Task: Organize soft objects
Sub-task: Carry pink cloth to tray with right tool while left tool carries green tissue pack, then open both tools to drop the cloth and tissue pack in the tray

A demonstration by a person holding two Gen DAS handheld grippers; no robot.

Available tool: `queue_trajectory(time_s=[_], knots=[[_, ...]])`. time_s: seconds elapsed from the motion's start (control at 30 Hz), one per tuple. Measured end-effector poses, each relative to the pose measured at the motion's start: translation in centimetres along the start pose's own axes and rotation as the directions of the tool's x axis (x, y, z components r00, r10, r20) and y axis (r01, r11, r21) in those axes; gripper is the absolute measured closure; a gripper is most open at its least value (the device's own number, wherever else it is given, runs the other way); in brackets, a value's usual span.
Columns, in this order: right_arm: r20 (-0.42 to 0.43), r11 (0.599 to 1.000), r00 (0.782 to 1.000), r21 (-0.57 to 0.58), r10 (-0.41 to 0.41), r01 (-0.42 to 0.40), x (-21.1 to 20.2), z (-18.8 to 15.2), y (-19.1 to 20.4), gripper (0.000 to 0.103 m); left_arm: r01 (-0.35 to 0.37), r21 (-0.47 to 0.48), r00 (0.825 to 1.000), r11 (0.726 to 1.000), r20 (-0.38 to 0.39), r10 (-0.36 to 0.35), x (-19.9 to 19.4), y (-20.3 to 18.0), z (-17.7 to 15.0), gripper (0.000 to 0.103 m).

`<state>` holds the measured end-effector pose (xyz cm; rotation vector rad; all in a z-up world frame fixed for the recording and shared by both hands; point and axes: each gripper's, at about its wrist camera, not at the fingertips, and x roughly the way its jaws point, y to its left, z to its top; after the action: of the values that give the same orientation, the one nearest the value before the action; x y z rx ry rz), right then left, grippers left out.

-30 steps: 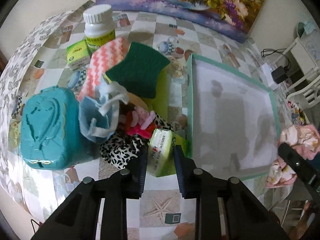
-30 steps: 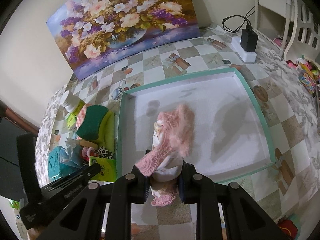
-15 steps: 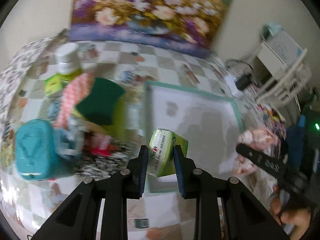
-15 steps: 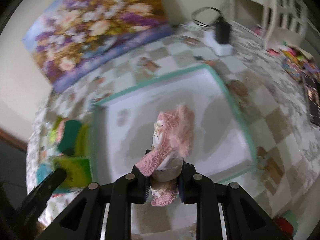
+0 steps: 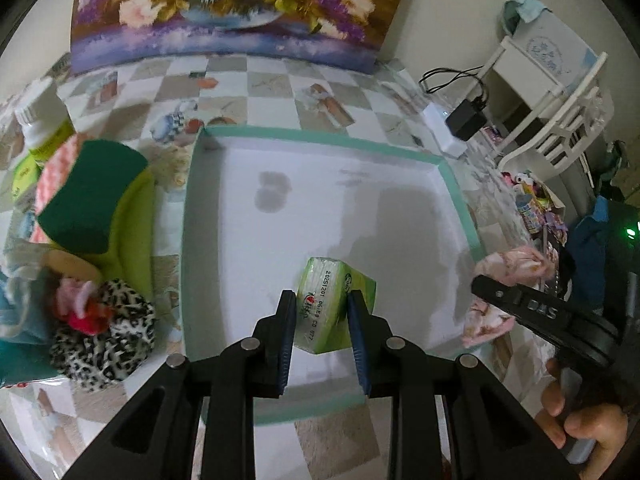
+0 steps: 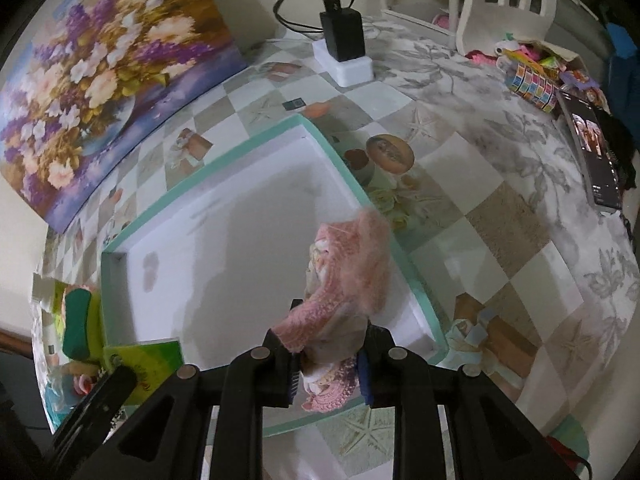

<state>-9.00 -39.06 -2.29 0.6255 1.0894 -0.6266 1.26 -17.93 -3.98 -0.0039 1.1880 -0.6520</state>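
Observation:
My left gripper (image 5: 321, 320) is shut on a green tissue pack (image 5: 334, 304) and holds it above the near part of a shallow white tray with a teal rim (image 5: 320, 138). My right gripper (image 6: 329, 356) is shut on a pink knitted cloth (image 6: 348, 276), over the tray's near right corner (image 6: 420, 292). In the left wrist view the pink cloth (image 5: 510, 264) shows beyond the tray's right rim. The tissue pack also shows in the right wrist view (image 6: 146, 360).
Left of the tray lies a pile: a dark green sponge (image 5: 88, 192), a leopard-print cloth (image 5: 106, 332), a pink and red soft item (image 5: 78, 304). A white bottle (image 5: 38, 116) stands far left. A charger block (image 6: 344, 38) sits behind the tray.
My left gripper has lifted the tissue pack from the pile and carried it right, over the tray. My right gripper with the pink cloth has shifted right to the tray's near right corner.

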Motion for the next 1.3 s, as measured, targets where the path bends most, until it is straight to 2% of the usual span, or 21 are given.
queue_trajectory(time_s=[0.13,0.23,0.27,0.3,0.33,0.37,0.4,0.43,0.47,0.57,0.67,0.7,0.77,0.83,0.97,1.1,1.2,1.3], knots=[[0.001,1.000,1.000,-0.017,-0.004,0.004,0.1,0.1,0.3,0.077,-0.010,-0.011,1.000,1.000,-0.024,0.010,1.1,0.2,0.2,0.075],[0.008,0.999,1.000,-0.028,-0.019,0.019,-0.1,0.2,0.7,0.059,-0.019,-0.020,0.999,1.000,-0.027,0.019,0.9,0.3,0.3,0.075],[0.012,0.999,1.000,-0.031,-0.026,0.026,-0.3,0.1,0.7,0.049,-0.024,-0.018,0.999,1.000,-0.023,0.023,0.7,0.3,0.4,0.074],[0.019,0.999,0.999,-0.037,-0.035,0.036,-0.4,0.1,0.8,0.044,-0.026,-0.018,0.999,1.000,-0.020,0.026,0.6,0.4,0.4,0.074],[0.024,0.998,0.999,-0.043,-0.041,0.042,-0.6,0.2,1.0,0.043,-0.028,-0.020,0.999,0.999,-0.018,0.028,0.5,0.4,0.5,0.074],[0.028,0.998,0.999,-0.049,-0.046,0.047,-0.7,0.1,1.1,0.042,-0.027,-0.023,1.000,0.999,-0.015,0.027,0.3,0.4,0.6,0.069],[0.032,0.997,0.998,-0.057,-0.051,0.053,-0.9,0.1,1.2,0.040,-0.027,-0.027,1.000,0.999,-0.012,0.027,0.1,0.5,0.6,0.056],[0.035,0.997,0.998,-0.062,-0.054,0.056,-1.0,0.2,1.3,0.038,-0.034,-0.033,0.999,0.999,-0.008,0.033,-0.1,0.5,0.7,0.047],[0.040,0.996,0.998,-0.070,-0.057,0.060,-1.2,0.2,1.5,0.033,-0.037,-0.036,0.999,0.999,0.002,0.038,-0.5,0.6,0.8,0.035],[0.054,0.994,0.997,-0.096,-0.053,0.058,-1.7,0.1,2.0,0.026,-0.058,-0.036,0.997,0.998,0.039,0.060,-1.4,0.6,1.2,0.027],[0.076,0.991,0.996,-0.123,-0.047,0.056,-2.1,-0.1,2.6,0.012,-0.087,-0.055,0.993,0.995,0.069,0.091,-2.4,0.9,1.5,0.010],[0.079,0.990,0.996,-0.130,-0.047,0.057,-2.2,-0.1,2.8,0.006,-0.098,-0.060,0.992,0.993,0.075,0.102,-2.6,1.1,1.6,0.009],[0.088,0.988,0.995,-0.143,-0.042,0.054,-2.4,-0.2,3.2,0.000,-0.126,-0.075,0.987,0.989,0.090,0.132,-3.3,1.5,1.8,0.006],[0.091,0.987,0.995,-0.152,-0.037,0.050,-2.4,-0.3,3.4,0.000,-0.138,-0.096,0.984,0.986,0.101,0.148,-4.0,2.1,2.1,0.003],[0.086,0.987,0.996,-0.157,-0.014,0.028,-2.5,-0.5,3.8,0.000,-0.160,-0.155,0.976,0.975,0.120,0.179,-5.9,3.8,2.4,0.002],[0.089,0.986,0.996,-0.164,0.027,-0.012,-2.9,-0.7,4.3,0.000,-0.212,-0.210,0.965,0.955,0.107,0.238,-8.1,5.9,2.5,0.002],[0.108,0.981,0.993,-0.193,0.049,-0.027,-3.6,-1.0,5.5,0.000,-0.262,-0.256,0.945,0.931,0.130,0.301,-10.7,7.9,2.4,0.002],[0.122,0.967,0.988,-0.247,0.098,-0.065,-4.4,-1.6,7.1,0.000,-0.303,-0.337,0.913,0.891,0.166,0.373,-13.8,10.9,1.9,0.002]])
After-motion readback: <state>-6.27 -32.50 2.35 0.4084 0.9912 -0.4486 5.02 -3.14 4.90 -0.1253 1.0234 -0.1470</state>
